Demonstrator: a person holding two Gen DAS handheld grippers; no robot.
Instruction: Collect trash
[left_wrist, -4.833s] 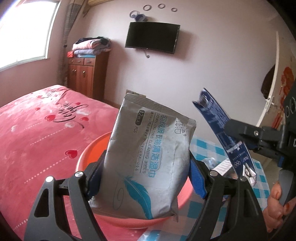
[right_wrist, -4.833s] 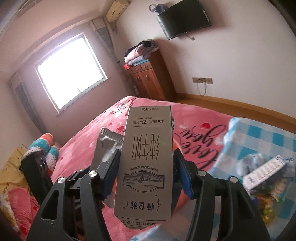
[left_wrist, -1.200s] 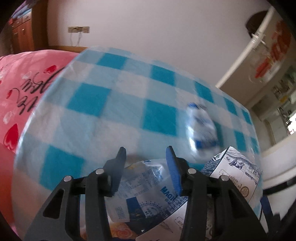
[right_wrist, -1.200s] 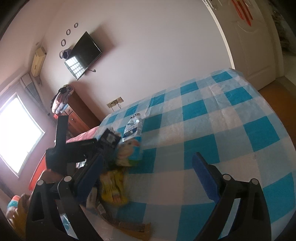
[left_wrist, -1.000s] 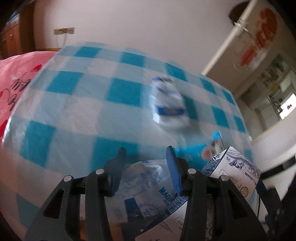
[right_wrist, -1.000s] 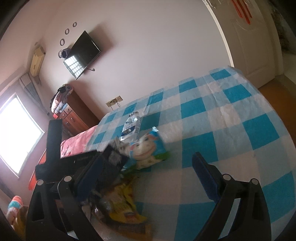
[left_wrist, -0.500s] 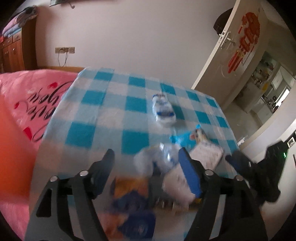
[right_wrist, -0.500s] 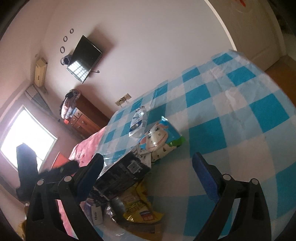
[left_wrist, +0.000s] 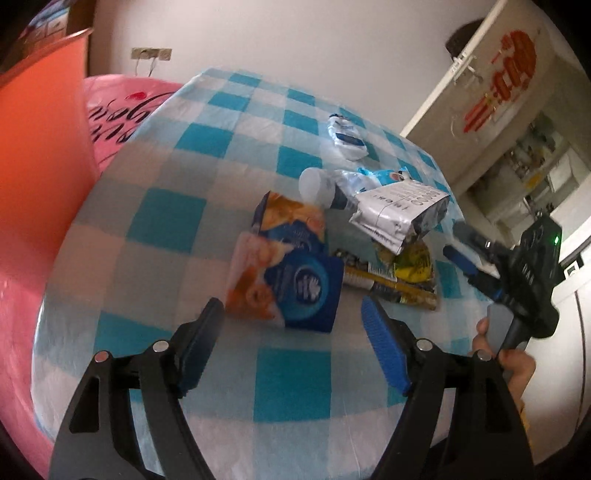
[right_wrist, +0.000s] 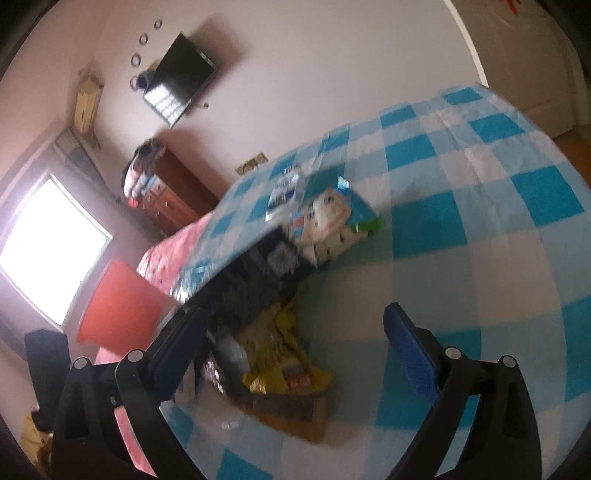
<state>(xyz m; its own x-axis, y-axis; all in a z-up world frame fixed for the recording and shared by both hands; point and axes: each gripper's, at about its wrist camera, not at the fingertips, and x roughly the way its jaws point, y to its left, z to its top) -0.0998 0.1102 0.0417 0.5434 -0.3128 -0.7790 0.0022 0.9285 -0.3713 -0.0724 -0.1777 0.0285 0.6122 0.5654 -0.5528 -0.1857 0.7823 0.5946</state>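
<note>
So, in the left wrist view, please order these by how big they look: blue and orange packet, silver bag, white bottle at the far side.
1. blue and orange packet, though it lies nearest the camera
2. silver bag
3. white bottle, farthest away

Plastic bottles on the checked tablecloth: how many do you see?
2. One crushed bottle lies alone at the far side; another clear bottle lies at the pile's far edge, against the silver pouch. More may be hidden under wrappers.

Left gripper (left_wrist: 291, 317) tilted downward, jaws apart, nothing between. Right gripper (right_wrist: 293, 326) angled down, jaws wide, empty, gripped at the handle by a hand (left_wrist: 506, 363).
</note>
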